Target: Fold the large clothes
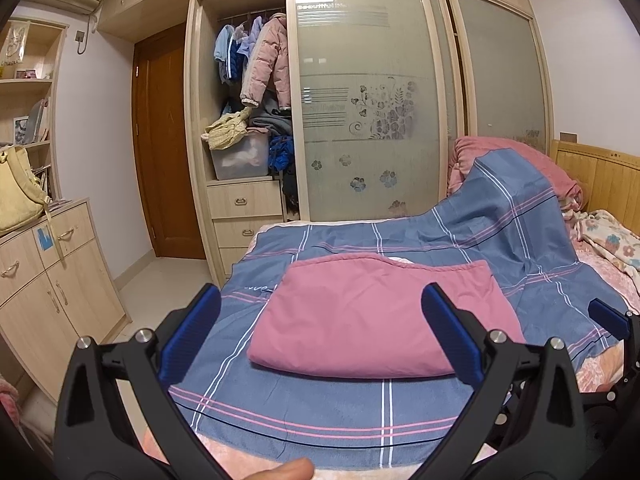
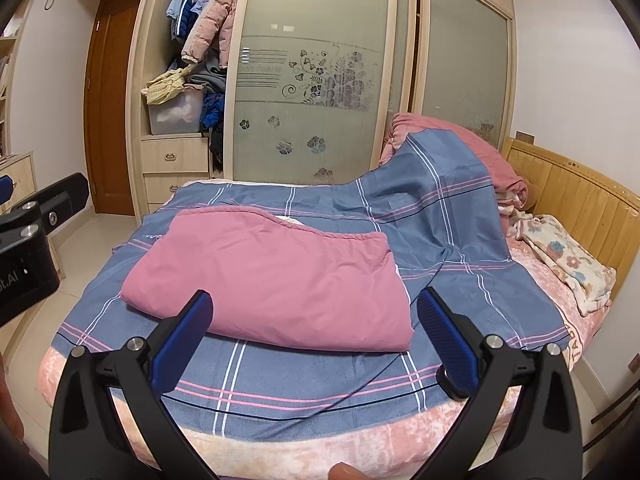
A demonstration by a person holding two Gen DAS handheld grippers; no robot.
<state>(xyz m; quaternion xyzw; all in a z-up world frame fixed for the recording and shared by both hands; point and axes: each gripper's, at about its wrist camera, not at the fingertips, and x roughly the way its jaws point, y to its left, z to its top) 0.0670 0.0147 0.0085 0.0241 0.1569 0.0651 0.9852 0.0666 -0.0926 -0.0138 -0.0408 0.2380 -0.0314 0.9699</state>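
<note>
A pink garment (image 1: 372, 316) lies folded into a flat rectangle on a blue plaid sheet (image 1: 320, 412) spread over the bed. It also shows in the right wrist view (image 2: 272, 276). My left gripper (image 1: 320, 332) is open and empty, held above the near edge of the folded garment. My right gripper (image 2: 314, 336) is open and empty, above the garment's near right corner. The right gripper's finger also shows at the right edge of the left wrist view (image 1: 608, 316), and the left gripper's body shows at the left edge of the right wrist view (image 2: 36, 216).
A wardrobe (image 1: 360, 92) with frosted sliding doors stands behind the bed, with hanging coats (image 1: 264, 64) and drawers (image 1: 244, 204). A pink quilt pile (image 2: 460, 148) and floral blanket (image 2: 568, 264) lie by the wooden headboard (image 2: 580, 196). A low cabinet (image 1: 52, 280) stands at left.
</note>
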